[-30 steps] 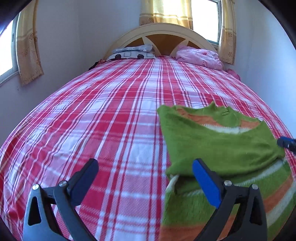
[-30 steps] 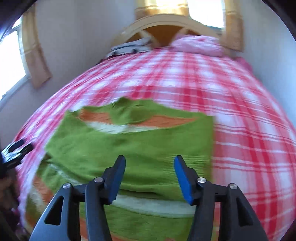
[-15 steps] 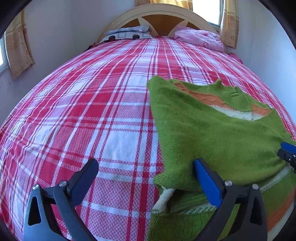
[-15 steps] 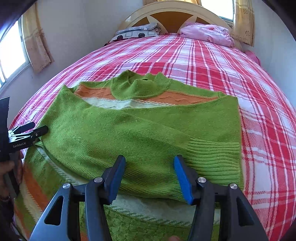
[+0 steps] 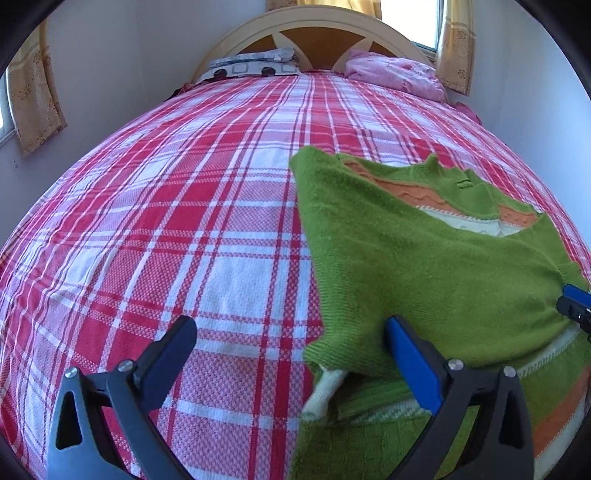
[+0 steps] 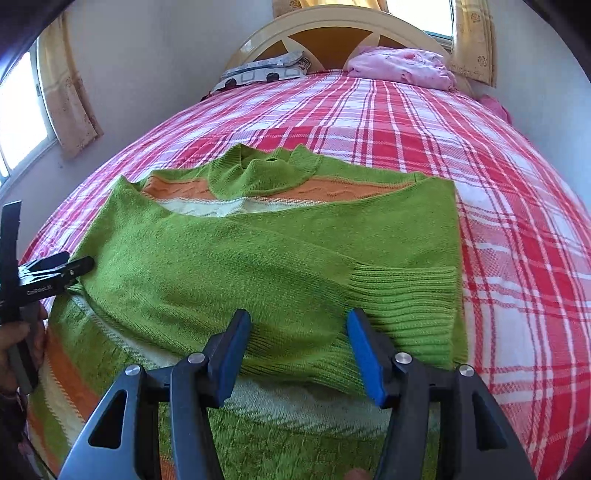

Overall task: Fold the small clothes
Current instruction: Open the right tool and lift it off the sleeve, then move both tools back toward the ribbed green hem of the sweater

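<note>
One green sweater (image 6: 236,266) with orange and cream stripes lies on the near part of a red plaid bedspread (image 5: 184,206), both sleeves folded across its front. Two pillows at the headboard (image 6: 332,29): one patterned (image 6: 266,70), one pink (image 6: 402,68). Small white lettering on the left gripper (image 5: 288,350) seen from the right camera, too blurred to read. Left gripper wide open over sweater edge; right gripper (image 6: 295,350) half open, empty, above the cuff.

Plaid bedspread (image 5: 184,221) — pink pillow (image 5: 395,74), headboard (image 5: 321,33), curtains (image 6: 66,96).
</note>
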Demonstrator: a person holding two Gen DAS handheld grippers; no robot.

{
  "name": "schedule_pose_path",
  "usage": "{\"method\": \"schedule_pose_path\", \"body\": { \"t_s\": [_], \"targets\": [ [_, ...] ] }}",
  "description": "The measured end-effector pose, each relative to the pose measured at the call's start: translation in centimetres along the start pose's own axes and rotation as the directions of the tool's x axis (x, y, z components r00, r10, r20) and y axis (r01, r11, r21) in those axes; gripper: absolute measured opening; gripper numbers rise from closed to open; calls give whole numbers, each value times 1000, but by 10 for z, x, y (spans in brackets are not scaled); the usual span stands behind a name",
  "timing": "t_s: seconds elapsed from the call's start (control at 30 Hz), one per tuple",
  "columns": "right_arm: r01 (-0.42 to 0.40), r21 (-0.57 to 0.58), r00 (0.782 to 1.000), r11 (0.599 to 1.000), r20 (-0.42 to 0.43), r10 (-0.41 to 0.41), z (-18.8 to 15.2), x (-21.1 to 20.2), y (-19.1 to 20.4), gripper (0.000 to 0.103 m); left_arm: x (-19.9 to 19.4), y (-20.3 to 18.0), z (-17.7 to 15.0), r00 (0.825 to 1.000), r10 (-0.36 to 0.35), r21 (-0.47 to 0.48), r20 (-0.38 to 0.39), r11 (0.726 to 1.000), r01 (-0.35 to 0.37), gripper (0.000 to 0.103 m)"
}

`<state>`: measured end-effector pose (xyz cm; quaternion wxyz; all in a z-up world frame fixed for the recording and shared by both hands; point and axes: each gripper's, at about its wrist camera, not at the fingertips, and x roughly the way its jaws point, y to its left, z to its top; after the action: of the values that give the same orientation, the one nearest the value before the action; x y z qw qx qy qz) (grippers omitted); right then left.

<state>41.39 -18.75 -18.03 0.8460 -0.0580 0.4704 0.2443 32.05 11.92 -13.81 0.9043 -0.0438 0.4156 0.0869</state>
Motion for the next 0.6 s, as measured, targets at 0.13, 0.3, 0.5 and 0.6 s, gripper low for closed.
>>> {"method": "schedule_pose_path", "body": {
  "t_s": [0.13,0.3,0.5,0.6],
  "targets": [
    [19,-1,1000,1000,7,-19,-7,-10,1,56,-12,-1,-9,1000,-12,5,9,1000,12,103],
    [13,29,1000,1000,26,-13,-9,-17,-4,56,-20,1,-11,1000,-1,-7,19,1000,2,103],
    [47,7,998,999,36,-48,-15,-26,0,56,-34,2,-20,999,-31,-32,43,999,32,103],
    [63,6,997,998,39,-64,-19,-32,1,56,-41,-1,-27,997,-54,-37,51,998,56,103]
  ]
}}
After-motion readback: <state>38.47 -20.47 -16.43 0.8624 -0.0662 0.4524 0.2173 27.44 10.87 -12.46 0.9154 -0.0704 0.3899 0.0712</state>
